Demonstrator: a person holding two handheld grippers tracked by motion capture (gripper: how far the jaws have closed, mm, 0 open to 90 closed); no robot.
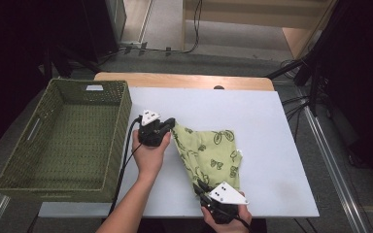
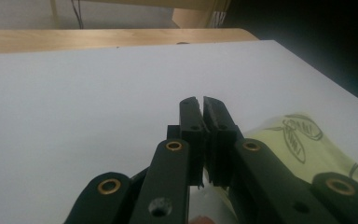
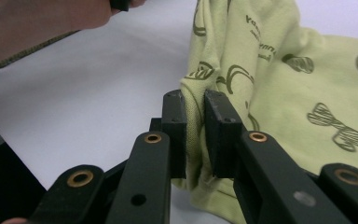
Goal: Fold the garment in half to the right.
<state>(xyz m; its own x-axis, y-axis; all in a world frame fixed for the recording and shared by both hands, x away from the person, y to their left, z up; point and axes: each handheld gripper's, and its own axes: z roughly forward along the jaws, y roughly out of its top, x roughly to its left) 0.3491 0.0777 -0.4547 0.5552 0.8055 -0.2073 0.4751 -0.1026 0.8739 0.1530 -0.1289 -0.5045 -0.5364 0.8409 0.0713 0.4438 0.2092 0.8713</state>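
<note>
One light-green cotton cloth printed with dark bow and leaf outlines lies on the table. One deep rectangular basket of olive-green woven wicker stands at the table's left edge. There is one white rectangular tabletop, with one strip of pale wood along its far edge. Two black two-jaw grippers are present: the left gripper and the right gripper, each topped by one grey three-cornered plate.

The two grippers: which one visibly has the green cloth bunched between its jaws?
The right gripper: the cloth is pinched between its jaws. The left gripper's jaws meet with no fabric visible between them.
</note>
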